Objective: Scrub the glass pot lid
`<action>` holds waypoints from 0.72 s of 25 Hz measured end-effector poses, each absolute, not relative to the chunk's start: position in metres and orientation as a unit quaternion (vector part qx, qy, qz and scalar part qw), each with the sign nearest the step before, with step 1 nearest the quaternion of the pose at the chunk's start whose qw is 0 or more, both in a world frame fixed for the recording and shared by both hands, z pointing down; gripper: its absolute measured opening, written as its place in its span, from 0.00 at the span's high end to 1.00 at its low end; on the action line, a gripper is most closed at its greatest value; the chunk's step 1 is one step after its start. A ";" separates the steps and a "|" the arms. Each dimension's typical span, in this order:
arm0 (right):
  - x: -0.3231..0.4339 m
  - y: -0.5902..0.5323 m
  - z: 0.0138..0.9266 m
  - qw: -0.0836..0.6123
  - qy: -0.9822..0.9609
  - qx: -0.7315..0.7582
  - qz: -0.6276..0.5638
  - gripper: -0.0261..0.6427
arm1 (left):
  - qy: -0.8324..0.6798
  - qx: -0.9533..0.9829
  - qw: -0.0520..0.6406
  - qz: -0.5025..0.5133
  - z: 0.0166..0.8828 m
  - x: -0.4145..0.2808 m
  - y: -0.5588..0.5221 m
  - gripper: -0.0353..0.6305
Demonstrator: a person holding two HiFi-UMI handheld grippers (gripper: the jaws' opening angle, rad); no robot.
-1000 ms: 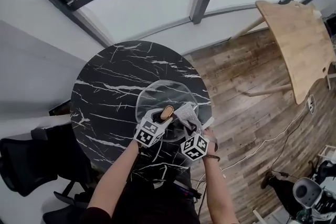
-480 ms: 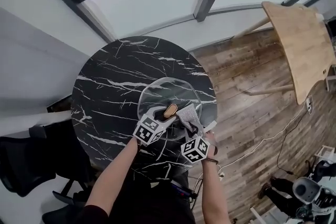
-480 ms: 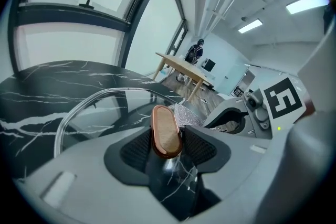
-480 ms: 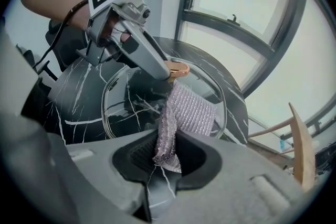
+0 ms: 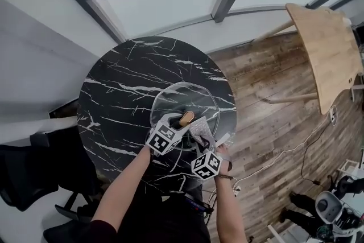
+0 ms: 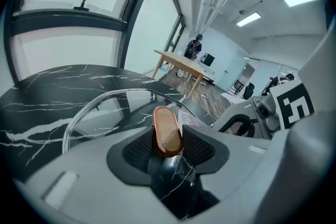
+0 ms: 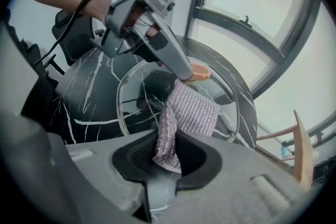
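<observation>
The right gripper (image 7: 170,153) has drawn back a little toward the near edge of the round black marble table (image 5: 125,74), pulling its silvery scrub cloth (image 7: 191,110) in closer beside the knob than it was a second ago. The lid itself looks to be where it was.

The glass pot lid (image 5: 176,98) sits on the near-right part of the table, close to the edge where the person stands, dome and knob upward. I cannot tell whether its rim rests flat all round or is tipped slightly.

Its wooden knob (image 5: 186,118) is an oblong bar. From above, its long axis runs on a diagonal, from the person's near left toward the far right of the table, roughly in line with the way the left gripper points.

The left gripper (image 6: 167,140) has just been closing its jaws, and they are clamped on the knob's two narrow flanks, a pad touching each side.

The right gripper comes down steeply just right of the knob, its jaws clenched on one bunched end of the cloth. The rest of the cloth fans out past the fingertips over the glass, its far edge reaching up beside the knob.
</observation>
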State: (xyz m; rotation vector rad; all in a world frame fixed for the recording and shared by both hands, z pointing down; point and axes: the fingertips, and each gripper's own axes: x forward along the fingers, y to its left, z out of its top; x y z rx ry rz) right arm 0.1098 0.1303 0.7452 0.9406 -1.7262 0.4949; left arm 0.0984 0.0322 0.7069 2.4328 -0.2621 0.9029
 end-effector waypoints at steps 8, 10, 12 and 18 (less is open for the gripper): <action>0.070 0.150 0.751 0.529 -0.739 0.361 0.208 0.84 | -0.091 0.899 0.266 0.335 0.707 0.099 0.033 0.68; 0.069 0.150 0.751 0.530 -0.739 0.357 0.211 0.84 | -0.091 0.900 0.268 0.332 0.707 0.099 0.033 0.68; 0.068 0.149 0.751 0.531 -0.741 0.351 0.213 0.84 | -0.090 0.900 0.269 0.331 0.707 0.098 0.032 0.68; 0.062 0.149 0.752 0.547 -0.745 0.327 0.198 0.84 | -0.087 0.900 0.273 0.329 0.707 0.098 0.031 0.68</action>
